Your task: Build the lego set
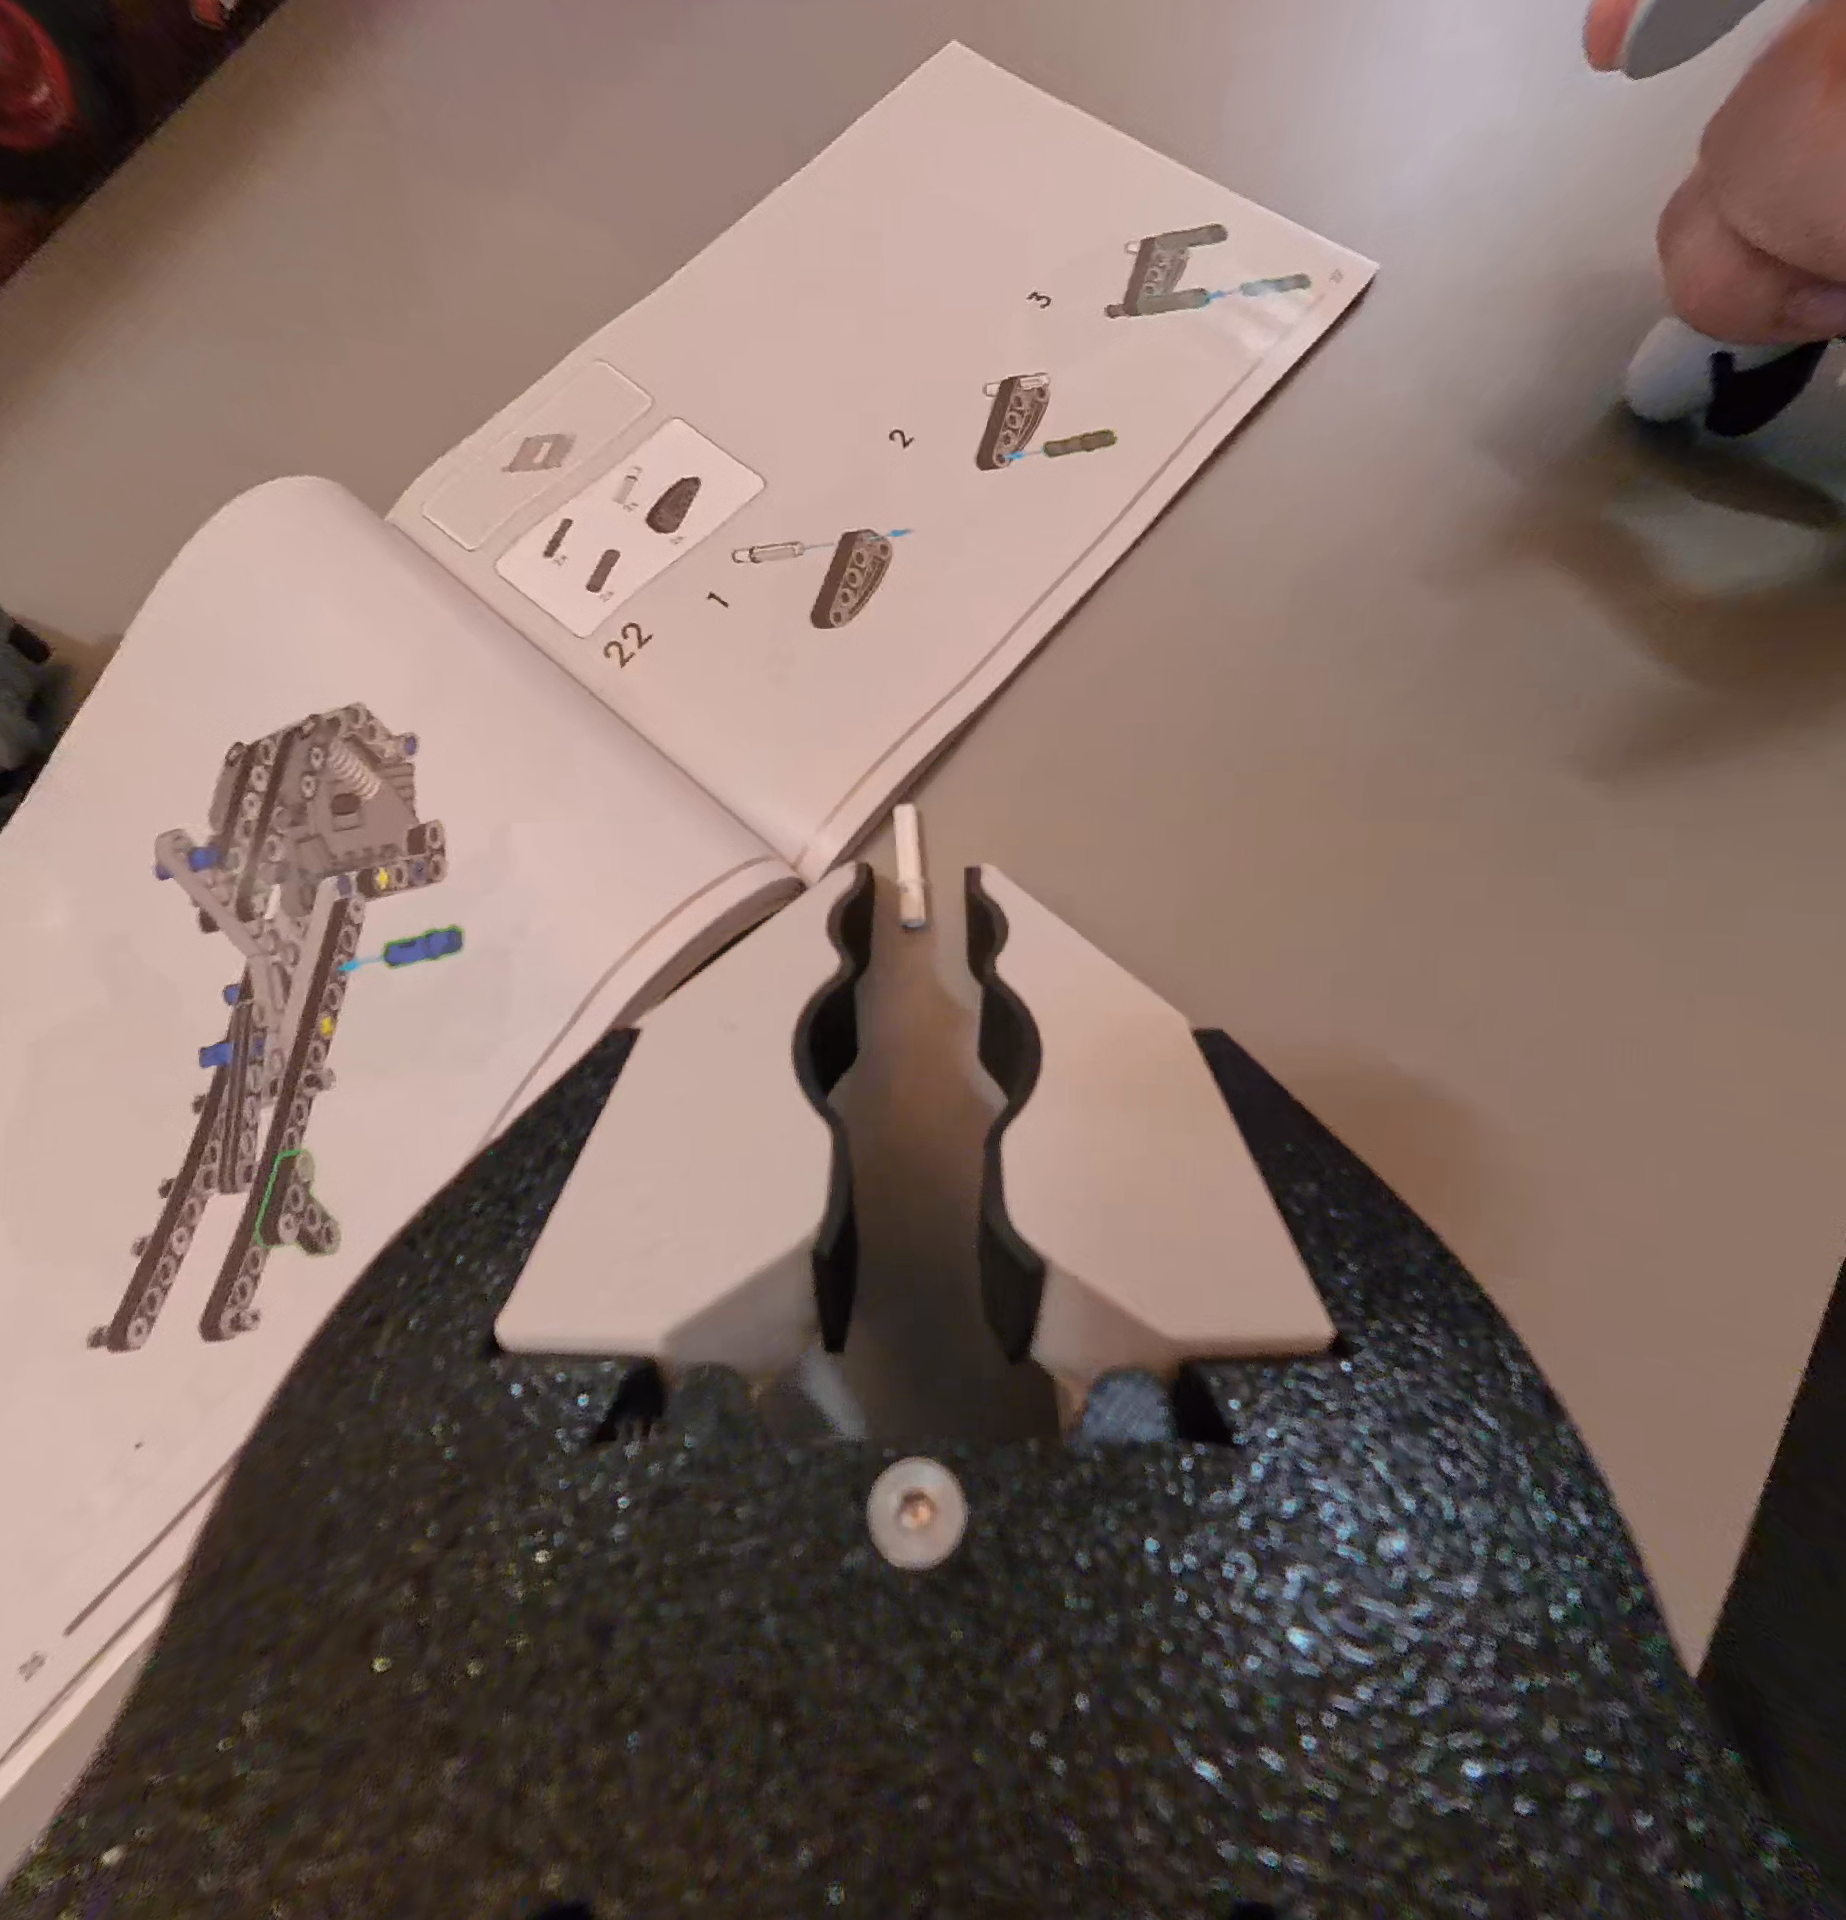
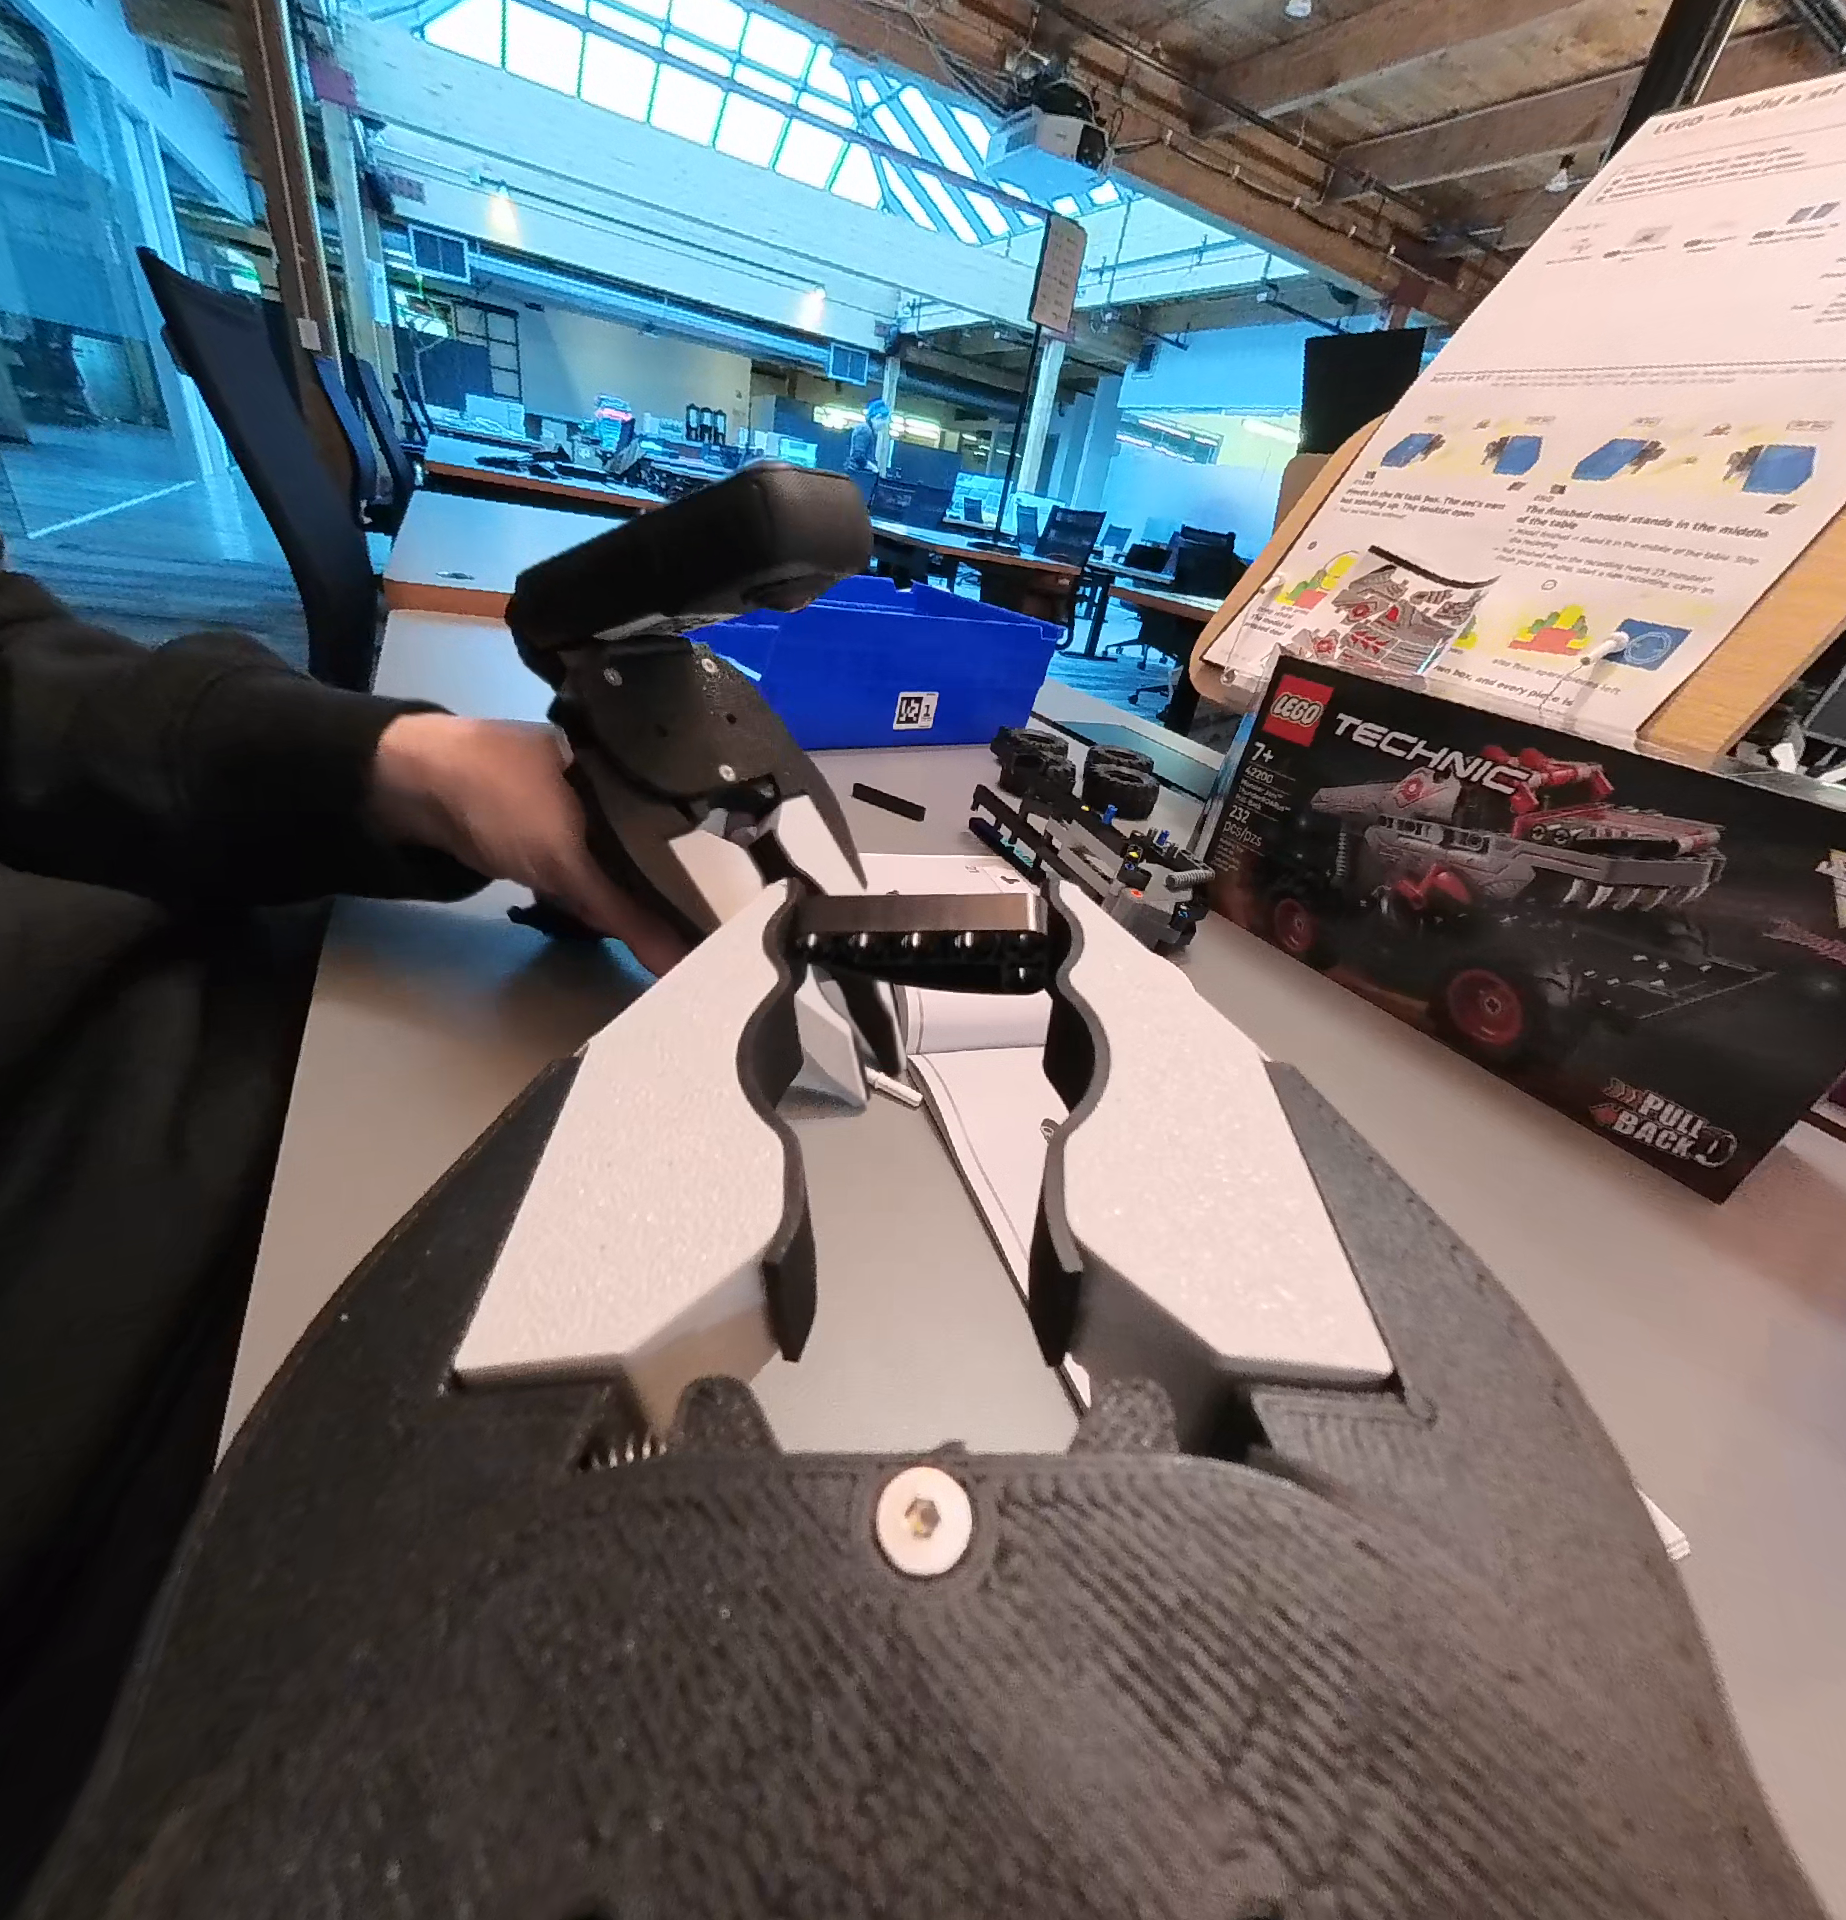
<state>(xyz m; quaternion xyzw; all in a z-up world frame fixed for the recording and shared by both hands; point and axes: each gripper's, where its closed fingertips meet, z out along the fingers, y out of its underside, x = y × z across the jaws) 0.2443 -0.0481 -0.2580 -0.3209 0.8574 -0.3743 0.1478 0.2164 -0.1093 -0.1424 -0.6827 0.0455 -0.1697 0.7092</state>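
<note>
**Pin Next, Beam Ready**

The left gripper (image 1: 917, 883) is hovering with fingers spread over the white pin (image 1: 910, 869), which is lying on the grey table (image 1: 1314, 831) beside the open manual (image 1: 690, 520), probably lining up a pick. The right gripper (image 2: 919, 940) is pinching a black beam (image 2: 924, 940) aloft, likely awaiting that pin. Behind, an open-plan office is glowing under skylights.

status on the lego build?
Done: partial chassis assembled on the table. In hand: right gripper holds a black beam; left gripper, open, straddles a white pin. Left: wheels still loose; much remains.
</note>
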